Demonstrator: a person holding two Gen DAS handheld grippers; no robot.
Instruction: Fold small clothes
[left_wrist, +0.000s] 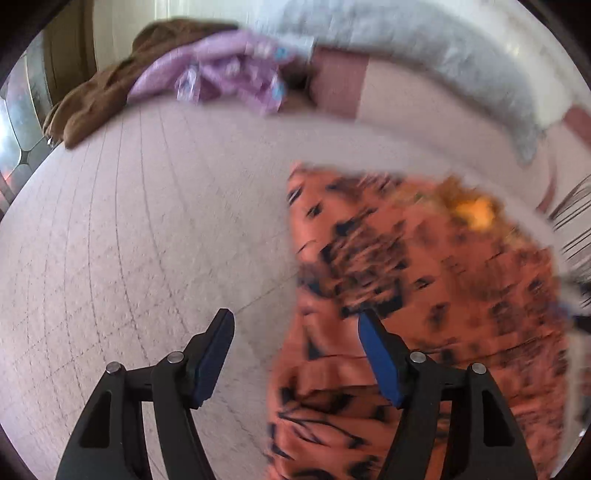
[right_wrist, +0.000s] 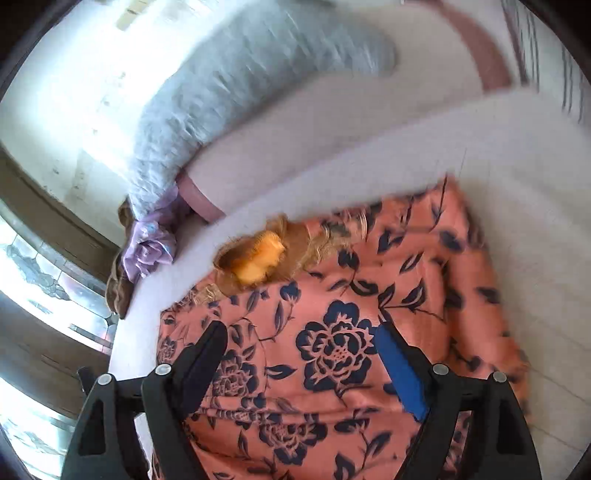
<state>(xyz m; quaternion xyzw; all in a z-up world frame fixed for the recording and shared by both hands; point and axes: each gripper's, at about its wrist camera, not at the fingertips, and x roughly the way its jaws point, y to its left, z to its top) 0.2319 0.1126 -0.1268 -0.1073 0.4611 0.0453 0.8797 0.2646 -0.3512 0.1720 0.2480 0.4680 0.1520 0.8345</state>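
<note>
A salmon-orange garment with dark blue flowers (right_wrist: 332, 350) lies spread on the pale quilted bed (right_wrist: 517, 177). It has a yellow lining at its neck opening (right_wrist: 255, 258). My right gripper (right_wrist: 299, 332) is open and hovers just above the middle of the garment. In the left wrist view the same garment (left_wrist: 424, 295) is blurred, at the right. My left gripper (left_wrist: 295, 321) is open over the garment's left edge, its right finger above the cloth, its left finger above bare bed (left_wrist: 129, 240).
A purple patterned garment (left_wrist: 221, 77) and a brown one (left_wrist: 103, 92) lie heaped at the bed's far edge. A grey fluffy blanket (left_wrist: 443, 62) runs along the back. Windows stand left of the bed (right_wrist: 37, 266).
</note>
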